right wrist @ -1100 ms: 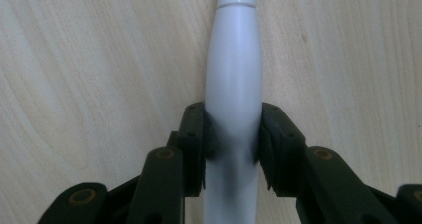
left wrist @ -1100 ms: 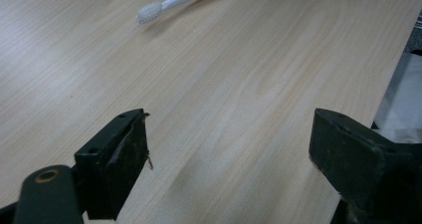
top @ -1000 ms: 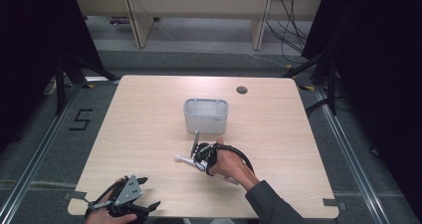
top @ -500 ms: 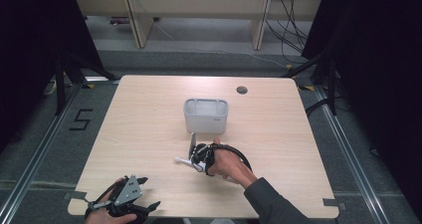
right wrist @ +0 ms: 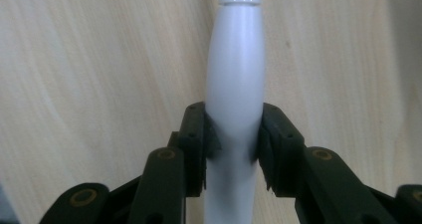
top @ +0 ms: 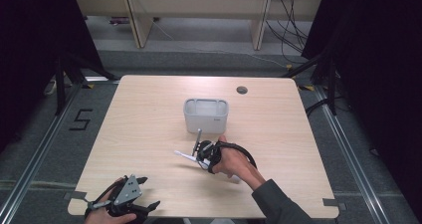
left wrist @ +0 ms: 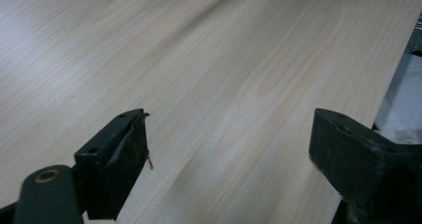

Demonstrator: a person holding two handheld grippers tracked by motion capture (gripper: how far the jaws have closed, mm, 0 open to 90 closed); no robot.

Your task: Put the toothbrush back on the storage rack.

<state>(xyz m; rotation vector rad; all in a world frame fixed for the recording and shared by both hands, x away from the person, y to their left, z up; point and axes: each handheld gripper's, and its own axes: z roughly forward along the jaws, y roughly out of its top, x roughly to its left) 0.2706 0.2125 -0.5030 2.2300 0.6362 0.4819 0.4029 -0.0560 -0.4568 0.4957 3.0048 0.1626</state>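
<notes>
White plastic handle [right wrist: 235, 84] sits between the pads of my right gripper [right wrist: 234, 139]. In right gripper view both black jaws press on its thick middle from two sides, so I read it as clamped on the handle. The handle goes straight ahead from the jaws, gets thin, and ends w/ a ring near the top edge. Wood is under it; I cannot tell if the handle touches the wood.

In high view the right gripper [top: 205, 153] is at the table centre, my hand [top: 235, 163] behind it, cable looping over the wrist. A thin white part of the handle [top: 185, 157] sticks out to the left of the jaws, low over the table top. A short grey rod rises from the gripper body; I cannot tell what it is.

Just ahead of the right gripper, near but apart, stands a grey bin [top: 206, 115], open top, inside not clear to me.

My left gripper [top: 127, 200] is well apart, back-left, at the near table edge. In left gripper view its jaws stand wide, w/ nothing but bare wood btw them.

Light wood table [top: 149, 134] carries all. A small round hole [top: 242, 90] is beyond the bin, to the right.
</notes>
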